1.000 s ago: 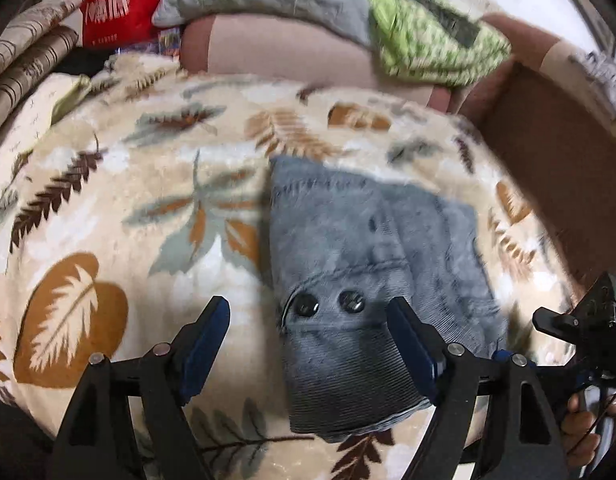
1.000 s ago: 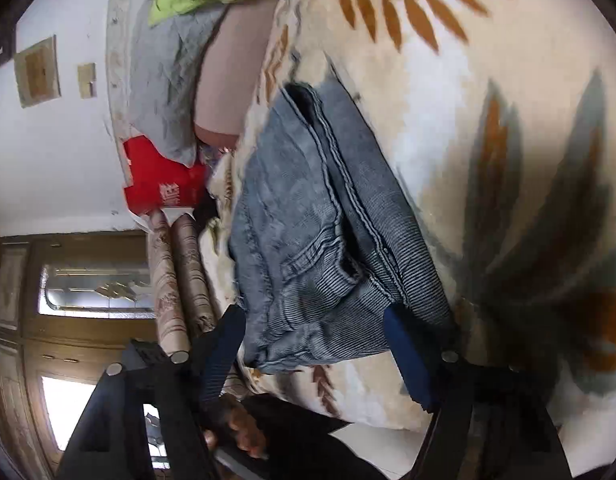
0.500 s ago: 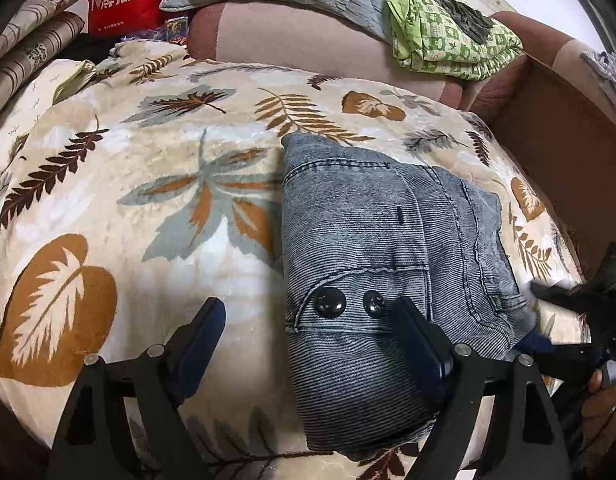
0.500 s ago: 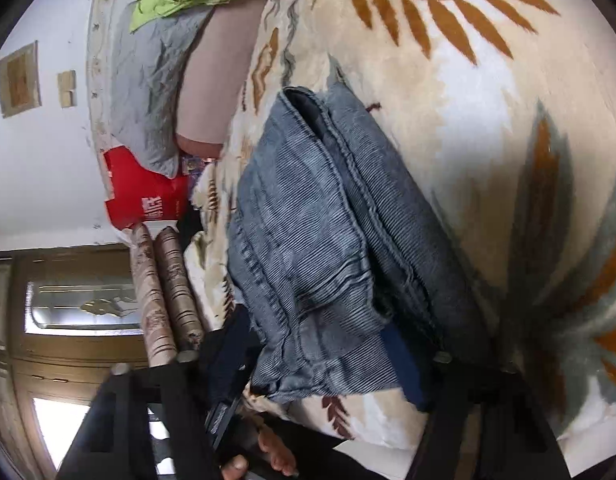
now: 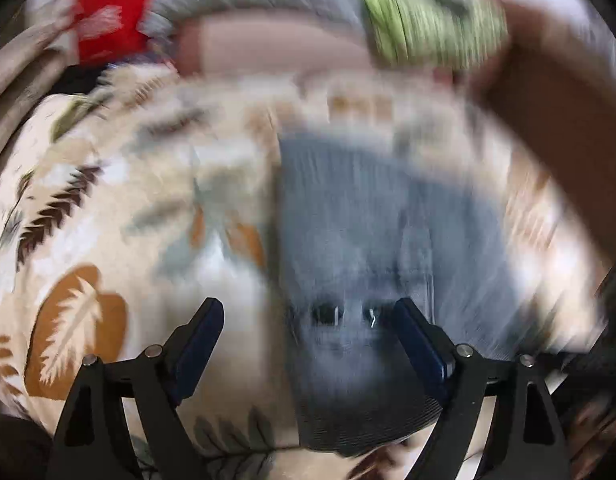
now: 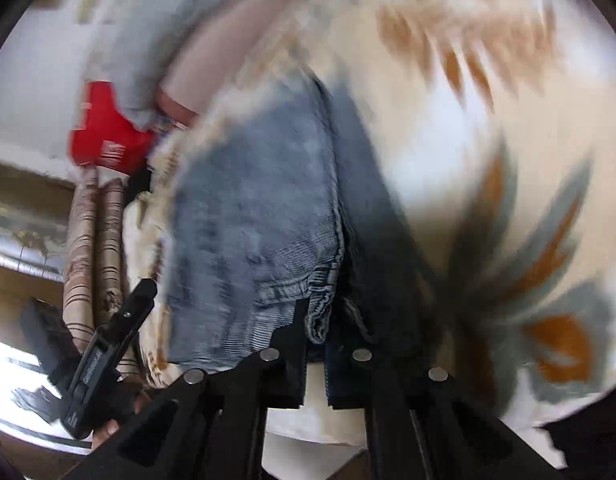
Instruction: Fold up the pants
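Grey denim pants [image 5: 371,248] already folded into a compact stack on the leaf-print blanket [image 5: 108,216], waistband buttons [image 5: 325,314] facing up. Left gripper [image 5: 308,336] wide open and opening a touch more, poised just above the near end of the stack, buttons between its fingers, nothing pinched. Right gripper [image 6: 315,320] clamped shut on a bunched edge of the pants [image 6: 260,216] directly ahead of its fingertips. Judging by the tidy layers, most folds done; probably one last fold or a straightening tug left. Strong blur throughout, finer detail unreadable.
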